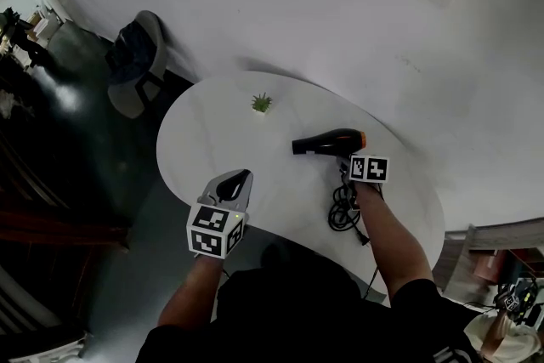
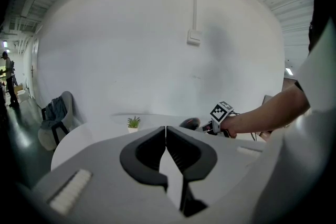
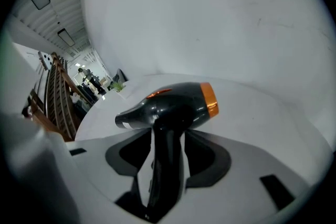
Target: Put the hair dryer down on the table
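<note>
A black hair dryer with an orange rear ring lies on the white round table, nozzle pointing left. Its black cord is coiled near the table's front edge. My right gripper sits just behind it. In the right gripper view the hair dryer has its handle between the jaws of my right gripper, which stand wide with thin gaps on both sides. My left gripper hovers over the table's front left, shut with nothing in it; its tips touch.
A small green plant in a white pot stands at the table's far side. A grey chair with dark clothes is beyond the table on the left. A white wall runs behind. Clutter lies on the floor at the lower right.
</note>
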A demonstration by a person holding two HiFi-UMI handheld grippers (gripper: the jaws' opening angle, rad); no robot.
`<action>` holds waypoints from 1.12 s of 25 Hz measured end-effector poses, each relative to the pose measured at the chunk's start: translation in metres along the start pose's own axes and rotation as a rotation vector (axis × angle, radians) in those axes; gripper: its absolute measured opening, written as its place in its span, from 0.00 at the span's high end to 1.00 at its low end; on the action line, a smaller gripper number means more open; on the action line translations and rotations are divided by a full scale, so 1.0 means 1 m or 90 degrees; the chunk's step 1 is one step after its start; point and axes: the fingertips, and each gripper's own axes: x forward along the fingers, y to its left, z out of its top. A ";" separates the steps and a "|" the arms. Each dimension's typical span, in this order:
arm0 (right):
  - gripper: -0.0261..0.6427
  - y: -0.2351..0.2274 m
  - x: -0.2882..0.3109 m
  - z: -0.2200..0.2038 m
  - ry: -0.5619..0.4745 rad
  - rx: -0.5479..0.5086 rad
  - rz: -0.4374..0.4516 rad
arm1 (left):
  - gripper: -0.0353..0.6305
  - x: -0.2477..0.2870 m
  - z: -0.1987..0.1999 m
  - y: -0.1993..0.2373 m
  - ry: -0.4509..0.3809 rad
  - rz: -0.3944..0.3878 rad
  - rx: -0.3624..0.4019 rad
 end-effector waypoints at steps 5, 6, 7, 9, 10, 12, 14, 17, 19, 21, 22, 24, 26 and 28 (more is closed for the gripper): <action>0.67 -0.007 -0.023 0.014 -0.057 0.021 -0.009 | 0.92 -0.004 0.003 -0.001 -0.011 -0.018 0.008; 0.67 -0.008 -0.028 0.015 -0.070 0.025 -0.010 | 0.92 -0.005 0.003 -0.001 -0.013 -0.022 0.010; 0.68 -0.008 -0.034 0.016 -0.082 0.027 -0.012 | 0.92 -0.007 0.003 -0.001 -0.014 -0.026 0.012; 0.71 -0.008 -0.048 0.019 -0.109 0.019 -0.020 | 0.92 -0.009 0.003 -0.001 -0.018 -0.035 0.015; 0.74 -0.008 -0.055 0.020 -0.123 0.013 -0.026 | 0.92 -0.011 0.004 -0.001 -0.021 -0.040 0.017; 0.78 -0.006 -0.072 0.022 -0.150 0.007 -0.037 | 0.92 -0.013 0.004 -0.001 -0.025 -0.050 0.020; 0.82 -0.003 -0.093 0.021 -0.179 0.008 -0.043 | 0.92 -0.017 0.004 -0.002 -0.029 -0.061 0.023; 0.84 0.007 -0.126 0.020 -0.221 -0.001 -0.048 | 0.92 -0.021 0.005 -0.003 -0.035 -0.079 0.028; 0.86 0.017 -0.148 0.018 -0.240 -0.014 -0.047 | 0.92 -0.020 0.007 -0.004 -0.037 -0.093 0.031; 0.87 0.030 -0.168 0.014 -0.254 -0.030 -0.036 | 0.92 -0.018 0.007 -0.007 -0.039 -0.105 0.034; 0.88 0.037 -0.177 0.012 -0.259 -0.041 -0.030 | 0.92 -0.017 0.008 -0.009 -0.041 -0.111 0.035; 0.88 0.050 -0.194 0.008 -0.268 -0.065 -0.018 | 0.92 -0.015 0.011 -0.012 -0.047 -0.118 0.037; 0.89 0.061 -0.212 0.006 -0.281 -0.082 -0.007 | 0.92 -0.014 0.017 -0.018 -0.055 -0.123 0.040; 0.90 0.068 -0.229 0.006 -0.301 -0.090 0.005 | 0.92 -0.013 0.024 -0.024 -0.063 -0.126 0.045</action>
